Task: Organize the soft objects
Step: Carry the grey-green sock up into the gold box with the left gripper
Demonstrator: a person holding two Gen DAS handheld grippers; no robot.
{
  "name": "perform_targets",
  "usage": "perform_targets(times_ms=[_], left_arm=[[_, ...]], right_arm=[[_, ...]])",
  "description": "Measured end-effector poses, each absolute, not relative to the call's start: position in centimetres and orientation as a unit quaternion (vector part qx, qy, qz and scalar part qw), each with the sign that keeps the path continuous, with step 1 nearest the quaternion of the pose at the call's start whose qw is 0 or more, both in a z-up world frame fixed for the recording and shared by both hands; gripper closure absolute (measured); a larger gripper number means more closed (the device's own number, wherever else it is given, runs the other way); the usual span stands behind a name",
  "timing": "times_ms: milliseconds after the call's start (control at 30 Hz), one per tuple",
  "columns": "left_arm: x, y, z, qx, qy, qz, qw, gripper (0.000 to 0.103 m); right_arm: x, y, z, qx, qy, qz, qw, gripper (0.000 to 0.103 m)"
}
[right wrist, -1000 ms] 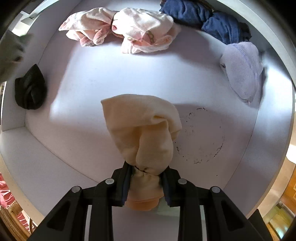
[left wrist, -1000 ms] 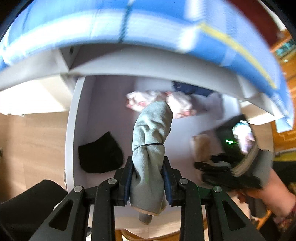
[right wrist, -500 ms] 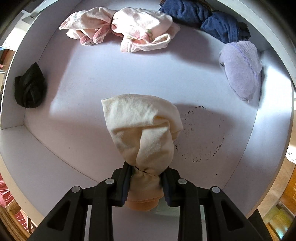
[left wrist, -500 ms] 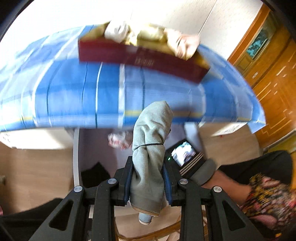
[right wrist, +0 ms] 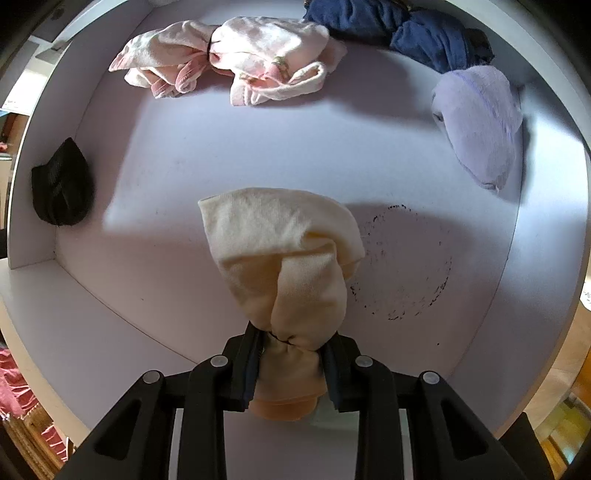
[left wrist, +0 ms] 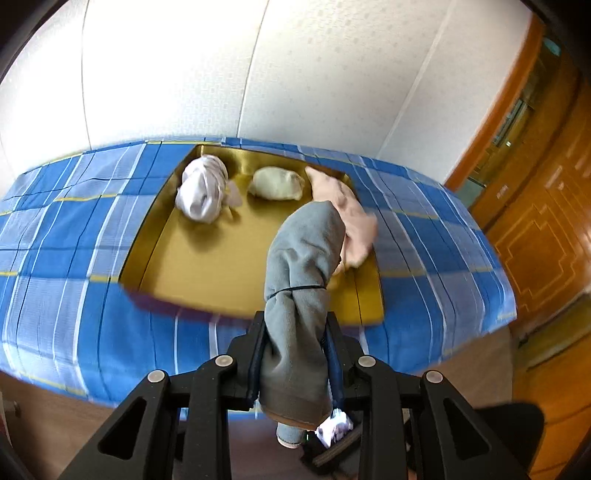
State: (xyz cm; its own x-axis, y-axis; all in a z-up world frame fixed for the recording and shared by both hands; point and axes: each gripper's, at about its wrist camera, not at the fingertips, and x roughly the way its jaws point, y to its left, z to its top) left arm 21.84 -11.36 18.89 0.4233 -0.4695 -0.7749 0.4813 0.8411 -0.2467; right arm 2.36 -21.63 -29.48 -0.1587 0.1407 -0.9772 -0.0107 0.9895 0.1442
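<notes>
My left gripper (left wrist: 295,332) is shut on a grey sock bundle (left wrist: 301,295) tied with a thin black band, held up in front of a gold tray (left wrist: 207,258) on the blue checked cloth. In the tray lie a lilac bundle (left wrist: 203,192), a pale green bundle (left wrist: 277,182) and a pink bundle (left wrist: 351,218). My right gripper (right wrist: 291,354) is shut on a cream sock bundle (right wrist: 280,258), pointing down over the white drawer (right wrist: 92,321). On the drawer floor lie a pink-and-white bundle (right wrist: 236,62), a navy bundle (right wrist: 402,29), a lavender sock (right wrist: 480,122) and a black bundle (right wrist: 61,184).
The blue checked cloth (left wrist: 66,229) covers a raised surface against a white wall (left wrist: 184,66). Wooden cabinet doors (left wrist: 546,206) stand at the right. A ring-shaped black smudge (right wrist: 402,266) marks the drawer floor right of the cream bundle.
My left gripper has risen with the grey bundle from over the white drawer to above the blue cloth, so the gold tray has come into view. The right gripper has stayed put.
</notes>
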Motion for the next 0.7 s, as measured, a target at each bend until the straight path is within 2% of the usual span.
perform_targets(times_ms=[700], left_arm=[[35.8,-17.6,13.2,0.012,0.520,-0.175,0.836,0.074]], right_arm=[[3.1,-26.0,-30.2,0.100,0.763,0.061,0.636,0.074]])
